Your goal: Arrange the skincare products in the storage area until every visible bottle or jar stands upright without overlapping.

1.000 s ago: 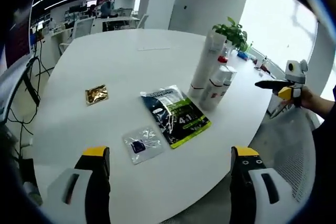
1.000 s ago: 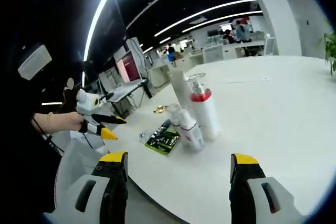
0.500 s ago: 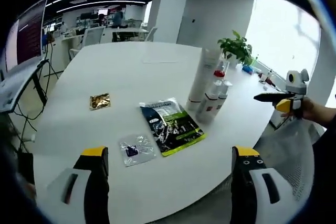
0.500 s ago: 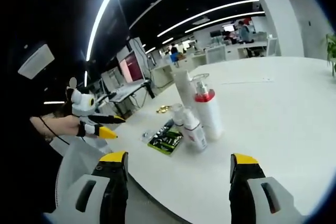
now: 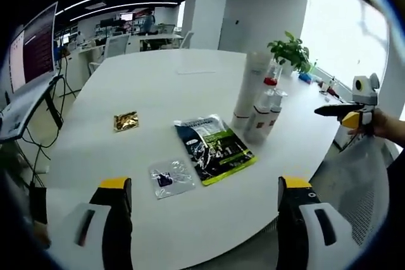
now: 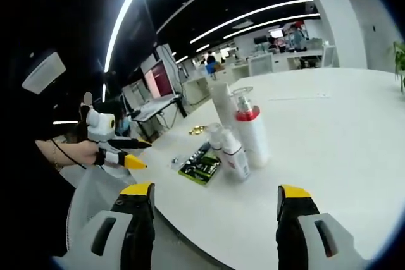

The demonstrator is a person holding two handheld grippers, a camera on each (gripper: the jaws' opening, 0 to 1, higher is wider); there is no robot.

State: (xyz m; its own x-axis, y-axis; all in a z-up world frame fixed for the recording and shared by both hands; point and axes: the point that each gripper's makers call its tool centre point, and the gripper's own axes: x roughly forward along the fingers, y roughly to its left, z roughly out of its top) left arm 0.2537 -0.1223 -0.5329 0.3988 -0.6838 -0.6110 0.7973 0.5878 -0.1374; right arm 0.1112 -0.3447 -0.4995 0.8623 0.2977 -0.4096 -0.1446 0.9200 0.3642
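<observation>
A tall white tube (image 5: 249, 86), a pump bottle with a red collar (image 5: 269, 84) and two small white bottles (image 5: 259, 116) stand upright in a tight cluster on the round white table (image 5: 158, 80). The right gripper view shows the same cluster: the tube (image 6: 223, 109), the red-collared bottle (image 6: 251, 134) and the small bottles (image 6: 233, 155). My left gripper (image 5: 204, 184) hangs open off the table's near edge, well short of them. My right gripper (image 6: 215, 189) is open too, off the opposite edge. Each also shows in the other view, held in a hand: the right gripper (image 5: 334, 113) and the left gripper (image 6: 135, 154).
A green-and-black sachet (image 5: 215, 148) lies flat beside the bottles, with a small clear packet (image 5: 171, 178) and a gold sachet (image 5: 126, 120) further left. A potted plant (image 5: 292, 52) stands behind the cluster. Desks, chairs and monitors lie beyond the table.
Only the cameras have drifted slightly. The bottles and sachets lie where they were, and both grippers stay open away from the table.
</observation>
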